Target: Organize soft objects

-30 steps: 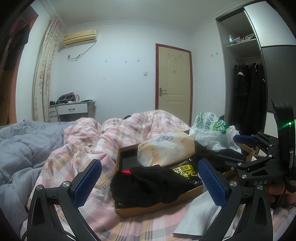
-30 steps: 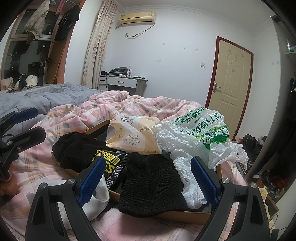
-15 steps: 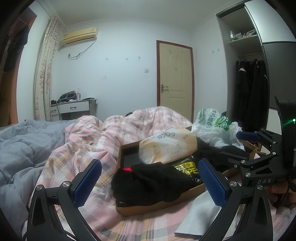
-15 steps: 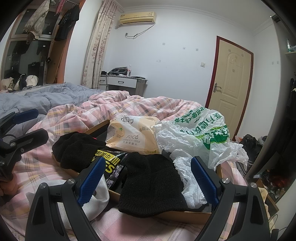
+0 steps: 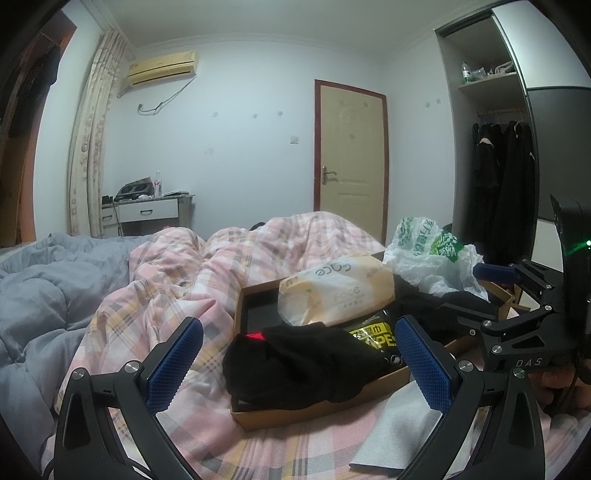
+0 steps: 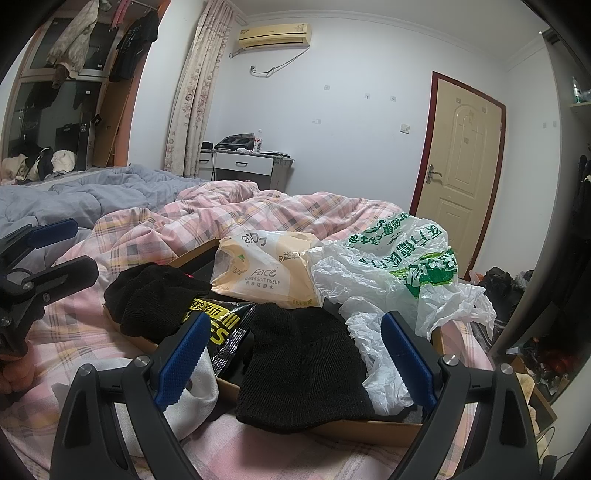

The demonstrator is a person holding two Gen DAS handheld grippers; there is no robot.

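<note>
The bed was covered by a pink plaid quilt (image 6: 258, 218), rumpled, with a grey duvet (image 6: 92, 195) bunched along its far left side. A shallow cardboard box (image 5: 314, 415) sat on the quilt near the bed's front edge. In it lay a black sock bundle (image 5: 295, 362) at the near left corner, a pack of face tissues (image 6: 266, 273) toward the back, a black-and-yellow wipes packet (image 6: 221, 328) in the middle, a black knit hat (image 6: 303, 365) drooping over the front rim, and a crumpled white plastic bag (image 6: 399, 273) at the right end. A grey cloth (image 5: 399, 432) lay on the quilt just beside the box's front.

The left gripper (image 5: 299, 373) hung released before the box, grasping nothing. The right gripper (image 6: 291, 362) likewise stood spread wide, empty, over the hat.

Beyond the bed stood a white desk (image 6: 243, 166), a cream door (image 6: 461, 162), floral curtains (image 6: 188, 96) and a wall air conditioner (image 6: 273, 35).
</note>
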